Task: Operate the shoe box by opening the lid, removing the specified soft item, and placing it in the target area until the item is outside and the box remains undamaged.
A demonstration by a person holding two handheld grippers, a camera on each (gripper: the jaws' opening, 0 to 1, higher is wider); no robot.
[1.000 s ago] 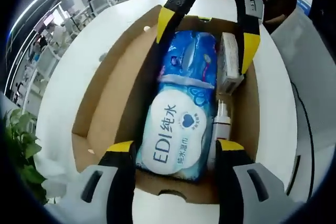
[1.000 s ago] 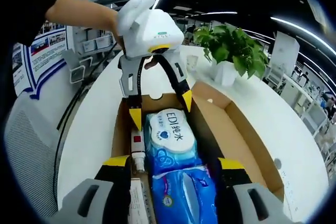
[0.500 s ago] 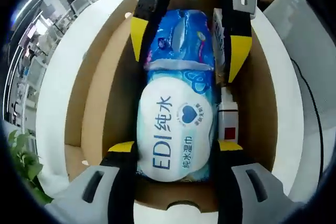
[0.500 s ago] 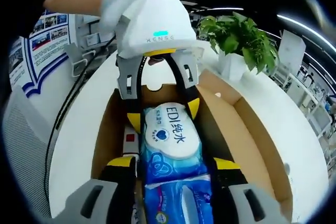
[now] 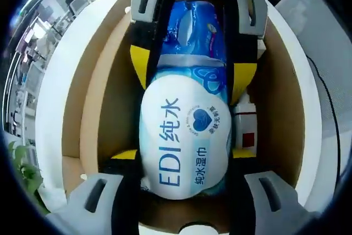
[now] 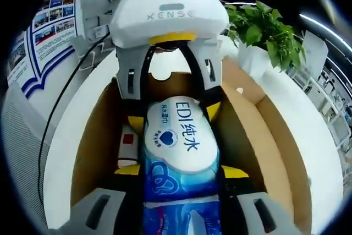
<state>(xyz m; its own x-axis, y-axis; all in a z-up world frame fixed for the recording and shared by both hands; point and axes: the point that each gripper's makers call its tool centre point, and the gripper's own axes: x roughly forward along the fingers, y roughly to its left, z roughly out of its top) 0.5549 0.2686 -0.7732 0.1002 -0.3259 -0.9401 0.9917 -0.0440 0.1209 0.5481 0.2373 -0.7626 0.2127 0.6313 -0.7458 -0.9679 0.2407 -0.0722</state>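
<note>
In the left gripper view, the left claw (image 5: 184,160) stands low in the open cardboard shoe box (image 5: 102,114), its two yellow-tipped jaws set wide on either side of the wet-wipe pack (image 5: 186,138), a soft blue packet with a white oval label reading "EDI"; whether the pads press the pack or merely flank it cannot be told. Just beside the pack on the right of this view lies a small white bottle (image 5: 246,127) with a red square on it, tucked between the pack and the box wall. Beyond the pack's far end the right claw (image 5: 193,78) reaches in from the top of the view, its jaws straddling that end and also the blue plastic-wrapped packet (image 5: 192,23) lying farther along the box. The box rests on a white bench (image 5: 60,75), and a green plant (image 5: 19,166) shows at the edge. In the right gripper view, the right claw (image 6: 179,174) likewise stands wide around the blue packaging, with the wet-wipe pack (image 6: 176,136) ahead of it, still inside the shoe box (image 6: 269,136), and the white bottle (image 6: 129,141) against the pack's side. Past the pack, the left claw (image 6: 173,114) comes down over its far end beneath a white housing, and the plant (image 6: 264,26) stands on the bench (image 6: 66,152) behind the box.
</note>
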